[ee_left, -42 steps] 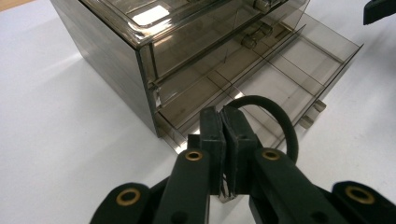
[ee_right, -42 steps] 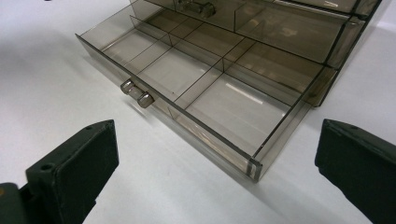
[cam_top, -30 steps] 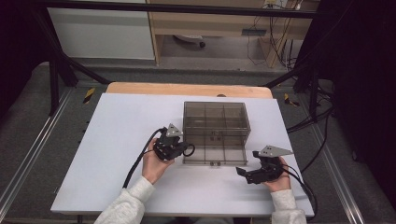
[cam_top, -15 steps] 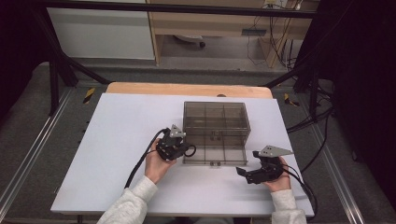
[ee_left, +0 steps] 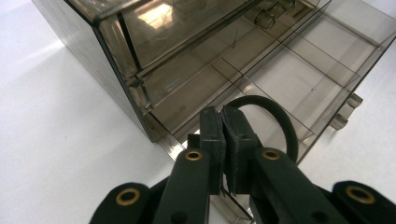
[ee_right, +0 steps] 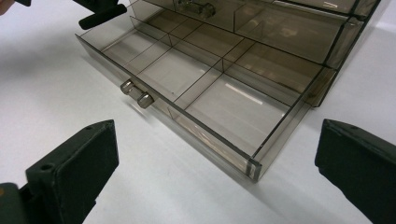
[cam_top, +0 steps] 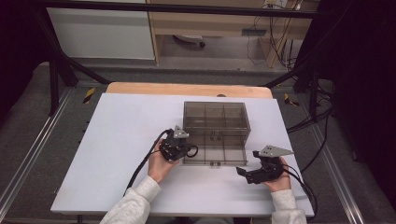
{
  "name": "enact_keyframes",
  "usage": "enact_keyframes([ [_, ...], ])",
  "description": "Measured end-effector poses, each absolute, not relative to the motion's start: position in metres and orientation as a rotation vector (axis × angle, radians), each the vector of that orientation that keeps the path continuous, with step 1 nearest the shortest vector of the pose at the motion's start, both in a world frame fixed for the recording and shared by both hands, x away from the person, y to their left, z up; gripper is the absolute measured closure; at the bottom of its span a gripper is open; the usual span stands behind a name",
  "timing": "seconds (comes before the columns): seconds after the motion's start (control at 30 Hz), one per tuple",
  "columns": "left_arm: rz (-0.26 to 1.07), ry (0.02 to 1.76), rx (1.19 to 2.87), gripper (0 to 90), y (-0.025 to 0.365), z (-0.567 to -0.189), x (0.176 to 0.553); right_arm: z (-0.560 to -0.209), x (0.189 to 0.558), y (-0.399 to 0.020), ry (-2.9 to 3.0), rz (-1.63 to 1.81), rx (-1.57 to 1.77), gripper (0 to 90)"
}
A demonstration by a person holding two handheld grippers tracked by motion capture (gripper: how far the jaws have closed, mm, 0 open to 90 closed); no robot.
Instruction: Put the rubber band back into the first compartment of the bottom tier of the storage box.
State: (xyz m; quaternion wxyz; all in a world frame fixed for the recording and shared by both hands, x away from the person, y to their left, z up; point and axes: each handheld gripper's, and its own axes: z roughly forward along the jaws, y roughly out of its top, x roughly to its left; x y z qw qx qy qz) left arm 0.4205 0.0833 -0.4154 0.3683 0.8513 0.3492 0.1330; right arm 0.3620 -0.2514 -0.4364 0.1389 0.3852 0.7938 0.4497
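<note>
High view showed the person's two sleeved forearms coming in at the near edge of the white table. The right gripper lay low on the table, just in front of the pulled-out bottom drawer, apart from it, its jaws spread wide and gripping nothing. In the right gripper view those jaws stood far apart at either side, with the drawer's front wall and its small twin-knob handle between and beyond them. Farther in, the left gripper sat at the drawer's left end. In the left gripper view its pads were clenched on a black rubber ring, whose loop hung over the drawer's near left compartment. Whether the ring touched the drawer floor could not be told. Behind stood the smoky clear drawer cabinet near the table's middle, and beyond it a strip of wooden tabletop.
</note>
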Motion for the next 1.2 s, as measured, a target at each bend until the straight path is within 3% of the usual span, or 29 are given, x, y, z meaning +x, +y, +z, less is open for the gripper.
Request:
enact_keyframes([
  [0.87, 0.340, 0.891, 2.241, 86.0, 0.075, -0.430, 0.423, -0.436, 0.362, -0.251, 2.295, 1.301, 1.113, 0.3],
  [1.2, 0.342, 0.877, 2.215, 77.8, 0.079, -0.423, 0.419, -0.436, 0.362, -0.251, 2.294, 1.301, 1.112, 0.3],
])
